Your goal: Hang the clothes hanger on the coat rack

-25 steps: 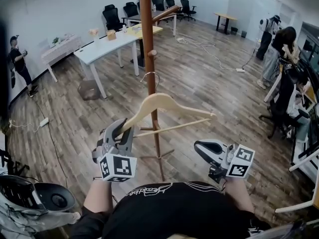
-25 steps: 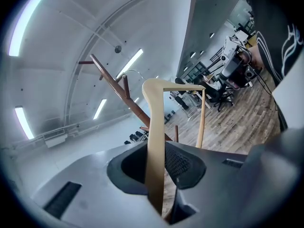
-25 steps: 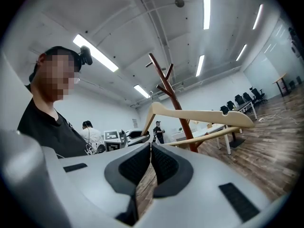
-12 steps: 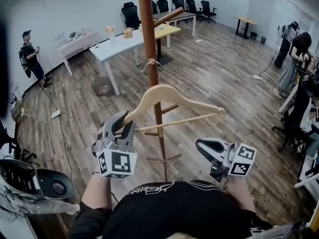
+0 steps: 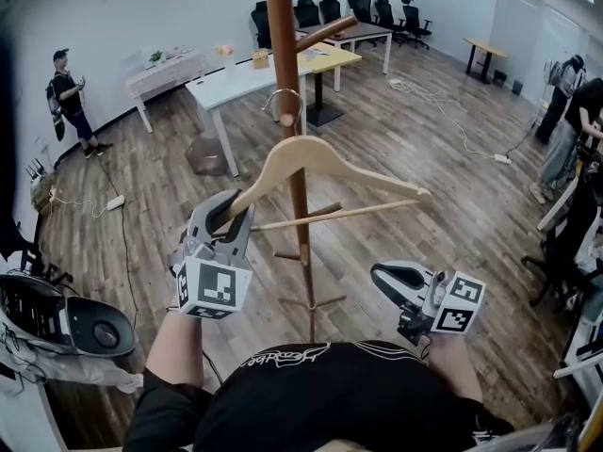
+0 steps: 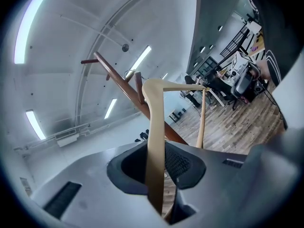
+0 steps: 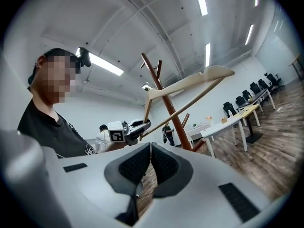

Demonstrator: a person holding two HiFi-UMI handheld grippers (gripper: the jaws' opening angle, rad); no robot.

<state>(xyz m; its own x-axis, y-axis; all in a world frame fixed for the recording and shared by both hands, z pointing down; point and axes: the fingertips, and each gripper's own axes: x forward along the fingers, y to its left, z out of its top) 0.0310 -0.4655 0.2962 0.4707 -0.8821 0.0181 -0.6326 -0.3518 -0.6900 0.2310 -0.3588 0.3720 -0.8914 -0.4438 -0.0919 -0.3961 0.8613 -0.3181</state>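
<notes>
My left gripper [image 5: 224, 217] has its fingers closed on the left end of the wooden clothes hanger [image 5: 316, 155]; the hanger is held raised against the pole of the coat rack [image 5: 280, 45], its top beside a peg; my right gripper [image 5: 381, 275] sits low at the right, fingers pressed together, empty.

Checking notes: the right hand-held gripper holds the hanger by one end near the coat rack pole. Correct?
No. The left hand-held gripper holds the hanger by one end near the coat rack pole; the left gripper view shows it.
</notes>
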